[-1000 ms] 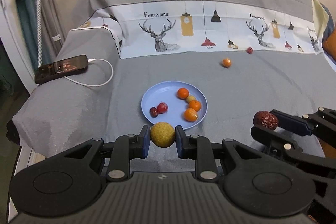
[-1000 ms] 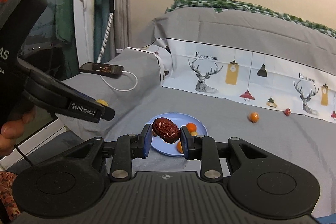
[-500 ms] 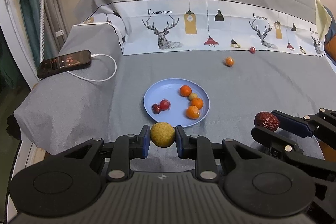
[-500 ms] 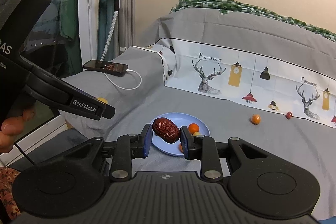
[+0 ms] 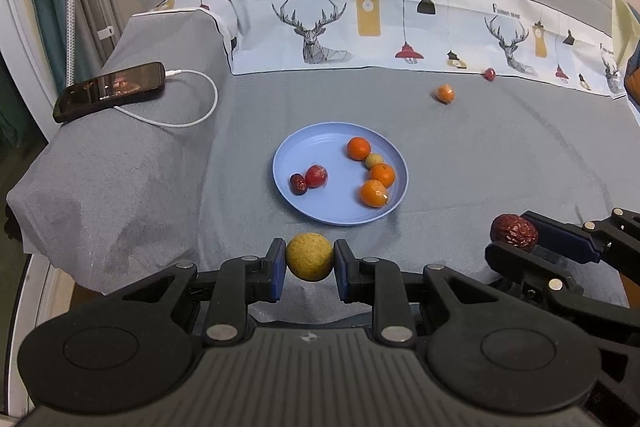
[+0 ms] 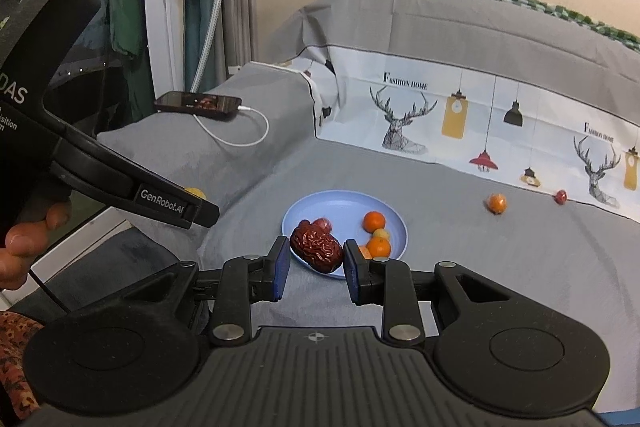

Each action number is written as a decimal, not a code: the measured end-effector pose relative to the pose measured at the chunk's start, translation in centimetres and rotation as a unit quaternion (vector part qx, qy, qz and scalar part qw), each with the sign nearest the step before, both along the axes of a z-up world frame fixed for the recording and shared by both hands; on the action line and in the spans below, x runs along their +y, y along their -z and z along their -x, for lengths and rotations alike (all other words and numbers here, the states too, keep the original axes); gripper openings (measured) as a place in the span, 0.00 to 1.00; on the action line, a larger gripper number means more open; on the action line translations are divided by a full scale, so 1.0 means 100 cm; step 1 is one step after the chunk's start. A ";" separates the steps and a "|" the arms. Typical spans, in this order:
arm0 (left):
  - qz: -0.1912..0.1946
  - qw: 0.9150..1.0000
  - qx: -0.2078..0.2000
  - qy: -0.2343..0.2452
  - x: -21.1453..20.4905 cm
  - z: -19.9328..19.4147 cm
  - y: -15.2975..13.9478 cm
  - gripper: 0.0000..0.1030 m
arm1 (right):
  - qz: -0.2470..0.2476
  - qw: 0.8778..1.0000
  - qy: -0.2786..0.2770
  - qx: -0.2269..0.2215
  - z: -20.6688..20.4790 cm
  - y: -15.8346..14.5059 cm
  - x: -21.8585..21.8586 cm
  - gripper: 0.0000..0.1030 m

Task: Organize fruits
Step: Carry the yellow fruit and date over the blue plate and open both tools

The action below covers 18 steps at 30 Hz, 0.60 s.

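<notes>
My left gripper (image 5: 309,264) is shut on a round yellow-green fruit (image 5: 309,256), held just short of the near rim of the blue plate (image 5: 316,151). The plate carries three small oranges, a pale yellow fruit, a red fruit and a dark red date. My right gripper (image 6: 316,259) is shut on a wrinkled dark red date (image 6: 317,245), hovering at the plate's (image 6: 320,205) near edge; the same date (image 5: 514,231) shows at the right of the left wrist view. A loose orange (image 5: 445,93) and a small red fruit (image 5: 489,73) lie farther back on the grey sheet.
A phone (image 5: 110,91) with a white charging cable (image 5: 192,119) lies on the raised left part of the bed. A printed deer-pattern sheet (image 5: 400,27) covers the back. A person's hand (image 6: 28,247) holds the left gripper's handle. The bed edge drops off at left.
The left gripper has moved forward and down toward the plate, which now looks larger and nearer. The right gripper has hardly shifted. Both still hold their fruits.
</notes>
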<state>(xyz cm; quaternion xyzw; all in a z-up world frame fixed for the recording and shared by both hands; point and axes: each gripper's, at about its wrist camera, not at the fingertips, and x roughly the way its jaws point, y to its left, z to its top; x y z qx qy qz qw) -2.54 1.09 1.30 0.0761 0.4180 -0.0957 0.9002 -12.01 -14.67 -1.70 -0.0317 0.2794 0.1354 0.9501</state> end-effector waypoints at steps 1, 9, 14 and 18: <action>-0.001 1.000 0.001 0.000 0.000 -0.003 0.001 0.27 | 0.000 1.000 0.001 0.002 -0.003 0.001 0.000 0.29; -0.007 1.000 0.015 0.000 -0.003 -0.048 0.015 0.27 | -0.003 0.999 0.023 0.034 -0.043 0.018 -0.003 0.29; -0.008 0.999 0.032 0.006 -0.012 -0.084 0.030 0.27 | -0.003 0.997 0.024 0.069 -0.075 0.038 -0.003 0.29; -0.009 0.999 0.044 0.011 -0.019 -0.115 0.045 0.27 | -0.004 0.996 0.024 0.088 -0.101 0.052 -0.003 0.29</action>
